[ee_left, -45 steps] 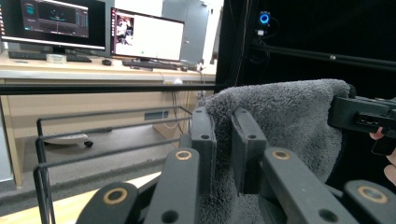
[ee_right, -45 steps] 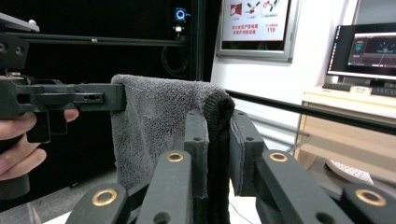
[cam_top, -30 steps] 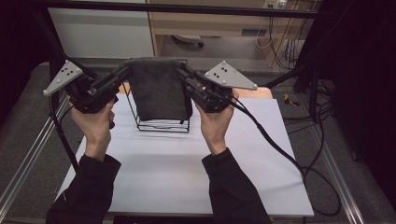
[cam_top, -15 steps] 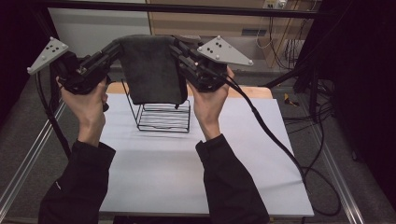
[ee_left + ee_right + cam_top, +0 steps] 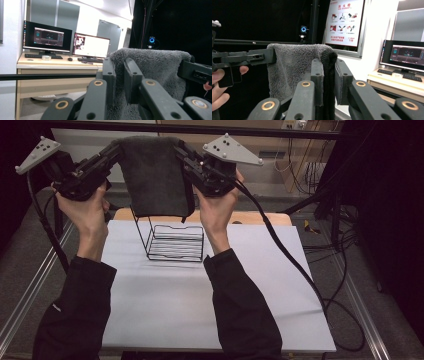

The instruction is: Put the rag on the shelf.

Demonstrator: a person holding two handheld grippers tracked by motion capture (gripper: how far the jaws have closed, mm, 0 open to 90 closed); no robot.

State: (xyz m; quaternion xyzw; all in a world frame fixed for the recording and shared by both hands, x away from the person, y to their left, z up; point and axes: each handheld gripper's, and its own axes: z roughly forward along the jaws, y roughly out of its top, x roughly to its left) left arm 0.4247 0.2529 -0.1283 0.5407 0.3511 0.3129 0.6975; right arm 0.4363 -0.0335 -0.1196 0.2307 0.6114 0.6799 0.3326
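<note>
A black wire rack stands on the white table under my grey towel; the gripper views add monitors and a wall poster; both forearms are raised, left gripper and right gripper each pinched tight on a top corner.

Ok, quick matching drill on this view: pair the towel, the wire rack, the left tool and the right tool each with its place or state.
Things:
1. grey towel
2. wire rack
3. left tool
4. right tool

Places or states:
A. stands on the white table, under the hanging cloth
B. clamped on the cloth's corner at the picture's right
C. hangs in the air between both tools
D. clamped on the cloth's corner at the picture's left

Pairs: 1-C, 2-A, 3-D, 4-B
</note>
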